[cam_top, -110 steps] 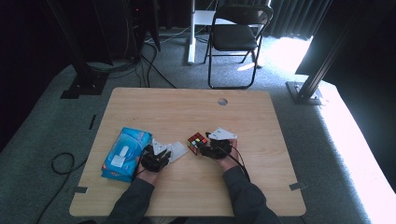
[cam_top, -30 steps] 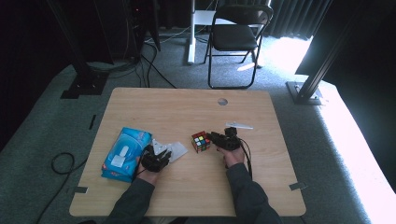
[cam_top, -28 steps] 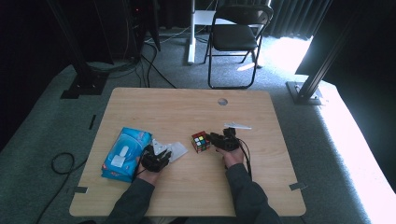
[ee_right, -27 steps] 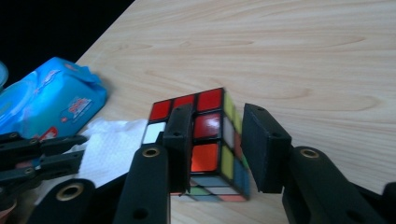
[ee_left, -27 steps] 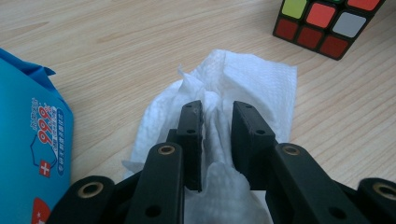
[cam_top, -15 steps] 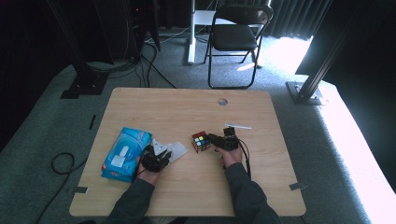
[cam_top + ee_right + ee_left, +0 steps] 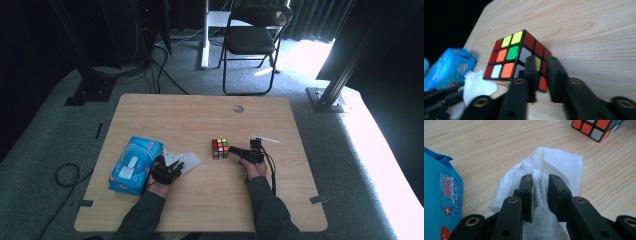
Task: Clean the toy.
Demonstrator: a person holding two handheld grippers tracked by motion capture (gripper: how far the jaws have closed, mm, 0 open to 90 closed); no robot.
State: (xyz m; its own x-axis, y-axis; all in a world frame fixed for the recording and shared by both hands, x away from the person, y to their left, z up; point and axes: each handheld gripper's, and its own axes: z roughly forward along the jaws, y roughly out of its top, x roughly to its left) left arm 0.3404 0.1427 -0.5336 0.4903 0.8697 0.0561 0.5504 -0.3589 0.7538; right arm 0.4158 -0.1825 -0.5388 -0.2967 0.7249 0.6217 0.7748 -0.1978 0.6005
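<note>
cube [image 7: 220, 148]: 1 | tissue [image 7: 549, 167]: 1 | wipes pack [image 7: 134, 164]: 1 | chair [image 7: 252, 40]: 1 | tongs: 2

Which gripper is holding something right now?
The left gripper: it is pinching the white tissue beside the blue wipes pack. The right gripper points at the puzzle cube, gripping nothing.

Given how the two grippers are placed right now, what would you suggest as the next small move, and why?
Probably bring the left gripper, shut on the white wipe, across to the cube. The right gripper sits against the cube with jaws nearly closed, seemingly steadying it, so wiping looks likely.
</note>
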